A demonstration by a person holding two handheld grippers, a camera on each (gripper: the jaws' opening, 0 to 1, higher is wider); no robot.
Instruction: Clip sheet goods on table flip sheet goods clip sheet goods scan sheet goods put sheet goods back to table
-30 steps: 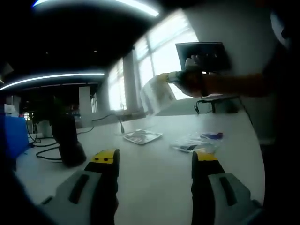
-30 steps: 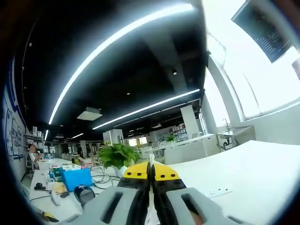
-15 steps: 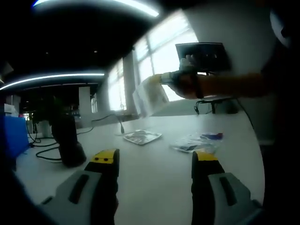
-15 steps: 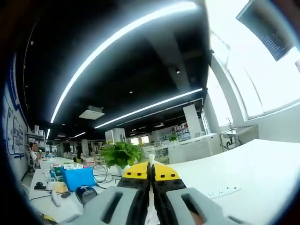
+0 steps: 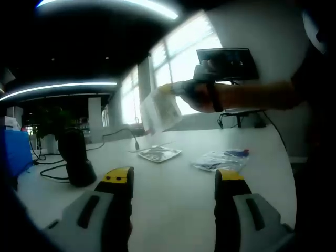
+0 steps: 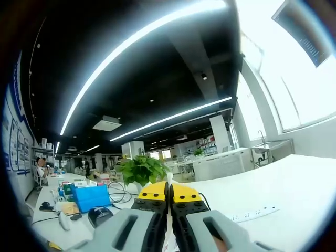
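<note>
My left gripper [image 5: 173, 178] hovers low over the white table [image 5: 173, 205], jaws wide apart with nothing between them. Above the table a person's hand [image 5: 202, 95] holds my right gripper [image 5: 168, 90], shut on a pale translucent sheet packet [image 5: 157, 111] that hangs in the air. In the right gripper view my right gripper [image 6: 168, 191] is shut on that packet's thin white edge [image 6: 168, 180], seen edge-on. Two more sheet packets lie on the table: a dark printed one [image 5: 159, 153] and a clear one with blue print [image 5: 223, 160].
A black scanner stand [image 5: 73, 157] with cables stands at the table's left. A dark monitor [image 5: 227, 63] hangs by the bright window. The right gripper view has a potted plant [image 6: 142, 170], a blue box [image 6: 90, 197] and a power strip [image 6: 257, 212].
In the left gripper view the right gripper and its held packet have moved left, away from the monitor. The left gripper has stayed still. The right gripper view has shifted slightly.
</note>
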